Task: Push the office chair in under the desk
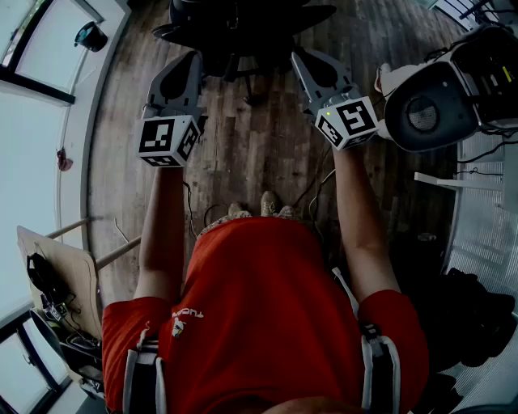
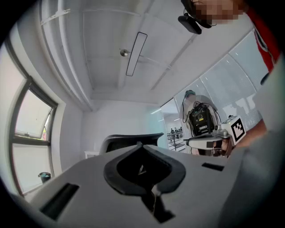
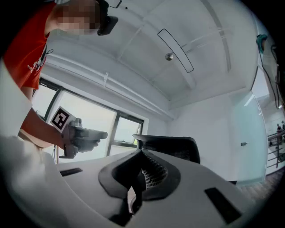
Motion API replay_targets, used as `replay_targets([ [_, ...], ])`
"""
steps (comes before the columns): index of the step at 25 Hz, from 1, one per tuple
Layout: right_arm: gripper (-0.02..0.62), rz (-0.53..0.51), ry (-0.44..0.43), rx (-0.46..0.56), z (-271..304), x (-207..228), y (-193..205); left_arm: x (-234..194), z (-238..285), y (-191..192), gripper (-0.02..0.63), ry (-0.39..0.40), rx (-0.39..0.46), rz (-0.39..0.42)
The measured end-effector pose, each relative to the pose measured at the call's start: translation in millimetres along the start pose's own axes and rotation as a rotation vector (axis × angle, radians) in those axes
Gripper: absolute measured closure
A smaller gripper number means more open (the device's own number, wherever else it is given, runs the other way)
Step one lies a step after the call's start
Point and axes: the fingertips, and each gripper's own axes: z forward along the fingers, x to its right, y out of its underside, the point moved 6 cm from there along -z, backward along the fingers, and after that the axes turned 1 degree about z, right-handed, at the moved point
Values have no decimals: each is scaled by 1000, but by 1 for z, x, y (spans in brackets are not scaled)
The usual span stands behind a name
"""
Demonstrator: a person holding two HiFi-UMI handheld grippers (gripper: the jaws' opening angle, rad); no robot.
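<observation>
Head view: the person stands on the wooden floor (image 1: 243,154) with both arms stretched forward. The black office chair (image 1: 235,24) is at the far edge of the picture, straight ahead. The left gripper (image 1: 193,61) and right gripper (image 1: 301,58) point at it side by side, each with its jaws pressed together and nothing between them. In both gripper views the chair's backrest (image 2: 133,139) rises just beyond the tips, apparently not yet touched. It is dark and curved, and its top edge is broad. From the right gripper view the back panel (image 3: 173,147) shows a mesh weave.

I judge this to be the approach, with pushing not yet begun. No desk can be made out for certain, so the target presumably lies beyond the chair. The next move calls for setting both closed tips against the backrest at even height, left and right of centre. Then push steadily away, so that the chair rolls straight rather than swivelling.
</observation>
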Motion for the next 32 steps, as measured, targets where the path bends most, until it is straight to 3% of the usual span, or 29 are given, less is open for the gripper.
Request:
replay_targets([
  [10,568,-93,-55,-12,-2,29,8,3,18,10,597,-37,-46,56],
  [16,563,-195,-114,-107,0,55,19,-4,33,21,595,-46,-147,204],
  [21,471,-282,-187,-224,8,76,29,-20,39,27,587,-55,-258,334],
  [29,393,-395,-213,-382,29,114,43,-50,61,52,445,31,-445,566],
  [32,362,-424,-218,-446,38,133,49,-61,76,62,400,60,-502,615],
])
